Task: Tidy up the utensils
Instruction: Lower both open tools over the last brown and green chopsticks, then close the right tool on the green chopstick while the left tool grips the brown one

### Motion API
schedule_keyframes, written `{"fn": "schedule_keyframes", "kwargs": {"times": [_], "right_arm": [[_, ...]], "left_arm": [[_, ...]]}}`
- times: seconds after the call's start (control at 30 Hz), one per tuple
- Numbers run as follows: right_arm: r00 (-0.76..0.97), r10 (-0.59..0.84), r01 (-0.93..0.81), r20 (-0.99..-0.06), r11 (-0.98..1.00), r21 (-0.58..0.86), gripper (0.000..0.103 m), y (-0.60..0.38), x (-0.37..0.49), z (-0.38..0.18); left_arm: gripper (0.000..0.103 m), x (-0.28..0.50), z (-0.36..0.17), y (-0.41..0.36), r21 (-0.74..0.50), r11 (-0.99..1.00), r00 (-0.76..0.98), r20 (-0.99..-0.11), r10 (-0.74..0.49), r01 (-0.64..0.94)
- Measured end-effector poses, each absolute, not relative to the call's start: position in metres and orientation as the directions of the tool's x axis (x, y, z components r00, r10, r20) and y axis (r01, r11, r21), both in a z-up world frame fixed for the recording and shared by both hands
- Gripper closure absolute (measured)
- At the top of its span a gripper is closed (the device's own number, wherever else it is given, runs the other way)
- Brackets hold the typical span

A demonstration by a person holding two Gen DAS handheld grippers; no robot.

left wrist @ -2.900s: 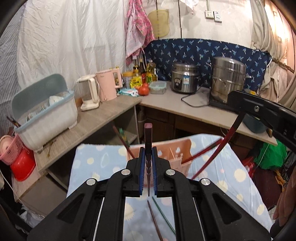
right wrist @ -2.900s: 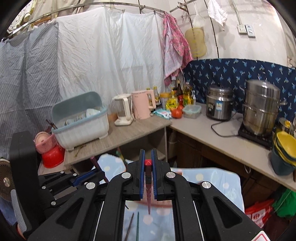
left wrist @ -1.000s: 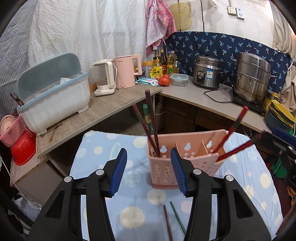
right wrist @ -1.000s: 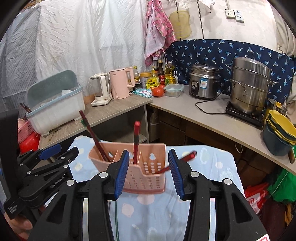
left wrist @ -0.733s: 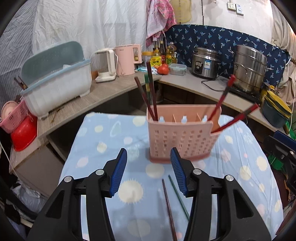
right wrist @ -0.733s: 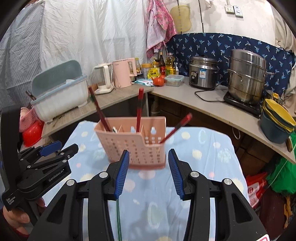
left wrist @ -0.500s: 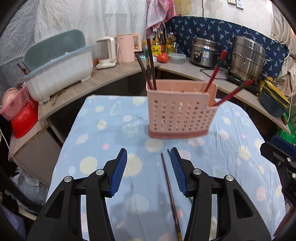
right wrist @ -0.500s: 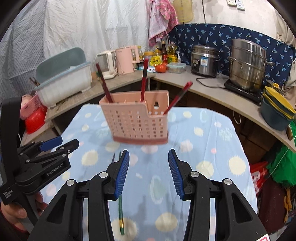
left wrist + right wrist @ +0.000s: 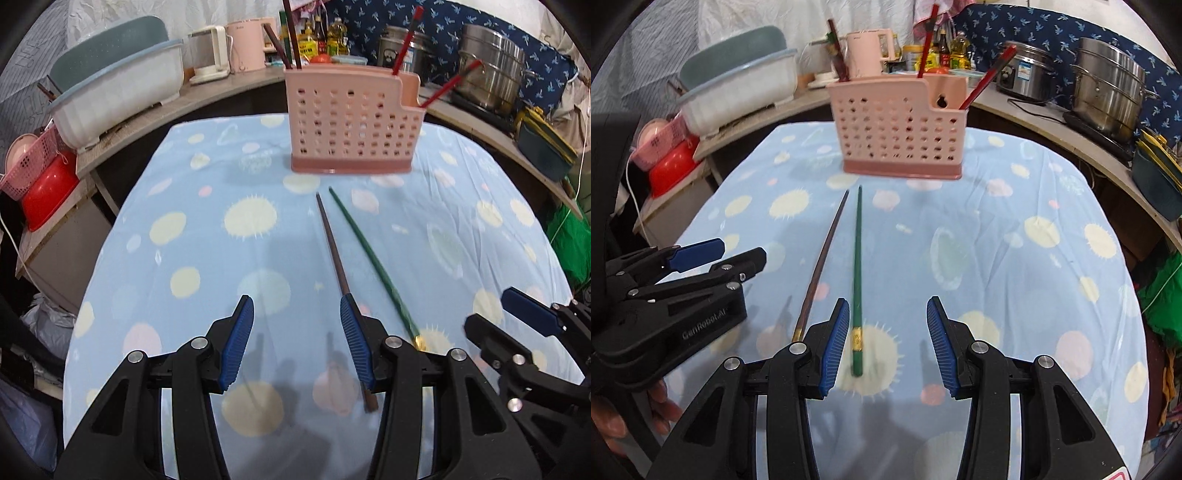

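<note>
chopsticks: brown chopstick (image 9: 334,254) and green chopstick (image 9: 857,273) flat mid-frame on spotted cloth (image 9: 184,229) | holder (image 9: 351,122): upper centre, holding more chopsticks | left gripper (image 9: 297,341): open, empty | right gripper (image 9: 886,341): open, empty

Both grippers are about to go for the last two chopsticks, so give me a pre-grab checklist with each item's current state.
1. Left gripper open and empty: ok.
2. Right gripper open and empty: ok.
3. Brown chopstick centred between the left jaws: not ok, it runs under the right-hand finger.
4. Green chopstick between the right jaws: ok, though close to the left-hand pad.
5. The two chopsticks lie apart on the tablecloth: ok.
6. Pink utensil holder upright: ok.
</note>
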State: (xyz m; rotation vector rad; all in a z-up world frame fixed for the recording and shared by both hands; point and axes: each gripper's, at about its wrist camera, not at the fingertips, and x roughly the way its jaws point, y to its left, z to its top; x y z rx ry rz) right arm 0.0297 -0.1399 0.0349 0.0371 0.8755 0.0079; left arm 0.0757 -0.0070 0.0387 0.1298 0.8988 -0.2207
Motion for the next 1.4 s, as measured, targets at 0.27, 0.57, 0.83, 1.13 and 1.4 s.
{"fn": "schedule_keyframes", "kwargs": {"times": [0.27,0.57,0.83,1.13,1.4], "right_arm": [[0.6,0.033,-0.04,-0.8,0.999,0.011,0.068,-0.117,0.034,0.009],[0.563,0.018,-0.043,-0.826,0.999,-0.007,0.085,-0.111,0.044,-0.011],[0.551,0.013,-0.037,-0.834,0.999,-0.009,0.096,-0.117,0.044,-0.017],[0.541,0.018,0.004,-0.841,1.0,0.024,0.096,-0.132,0.025,-0.015],[0.538,0.018,0.039,-0.843,0.998,0.047,0.096,-0.147,0.012,-0.013]], "left_arm": [[0.057,0.063,0.02,0.005,0.03,0.974,0.569,-0.815,-0.107,0.226],[0.057,0.061,0.012,0.015,0.029,0.979,0.556,-0.826,-0.09,0.203],[0.057,0.06,0.008,0.007,0.023,0.974,0.543,-0.833,-0.107,0.227],[0.057,0.056,0.005,-0.019,0.005,0.955,0.523,-0.838,-0.158,0.296],[0.058,0.055,-0.005,-0.038,-0.007,0.942,0.495,-0.85,-0.183,0.336]]}}
